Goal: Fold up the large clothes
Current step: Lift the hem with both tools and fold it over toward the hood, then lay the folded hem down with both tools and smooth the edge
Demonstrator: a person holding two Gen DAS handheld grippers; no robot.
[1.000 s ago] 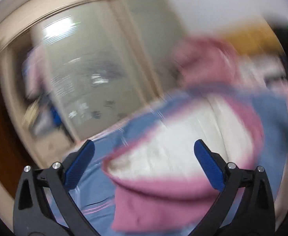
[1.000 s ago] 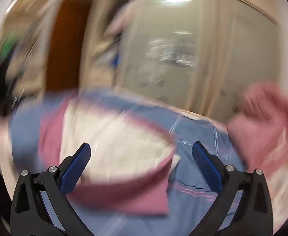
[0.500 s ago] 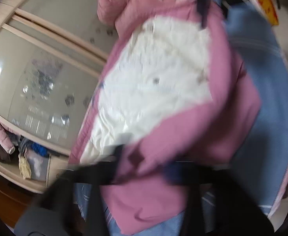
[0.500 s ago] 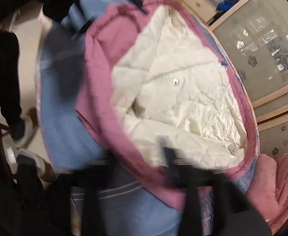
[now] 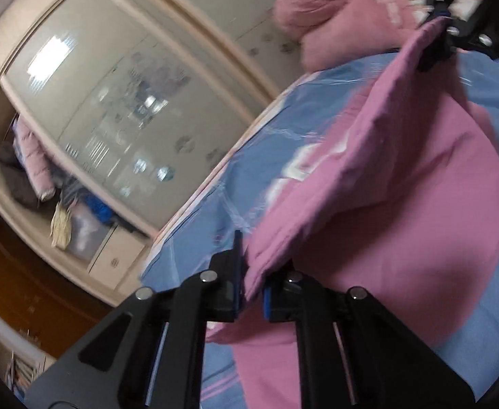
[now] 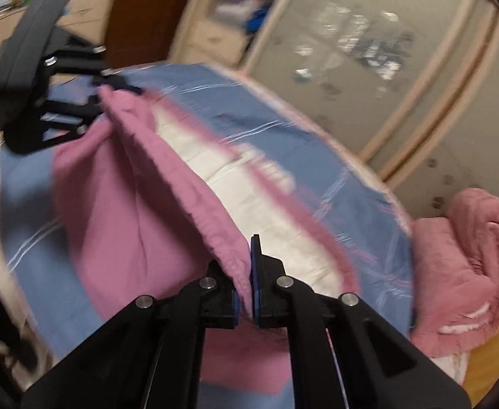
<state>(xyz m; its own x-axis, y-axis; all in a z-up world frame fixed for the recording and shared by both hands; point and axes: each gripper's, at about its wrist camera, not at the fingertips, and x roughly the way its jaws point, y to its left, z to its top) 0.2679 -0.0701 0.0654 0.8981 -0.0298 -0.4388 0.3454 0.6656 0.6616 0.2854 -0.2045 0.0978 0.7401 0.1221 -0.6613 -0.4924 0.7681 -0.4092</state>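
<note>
1. The pink garment, white-lined, hangs lifted over the bed, its edge stretched between both grippers, likely so one half can be carried over the other for a fold.
2. The right gripper pinches one corner of the edge; its jaws have just closed on the cloth.
3. The left gripper pinches the other corner, its jaws likewise just closed.
4. Below lies a blue bedsheet, with a rolled pink blanket at its end.
5. Beyond stands a wardrobe with frosted sliding doors.
</note>
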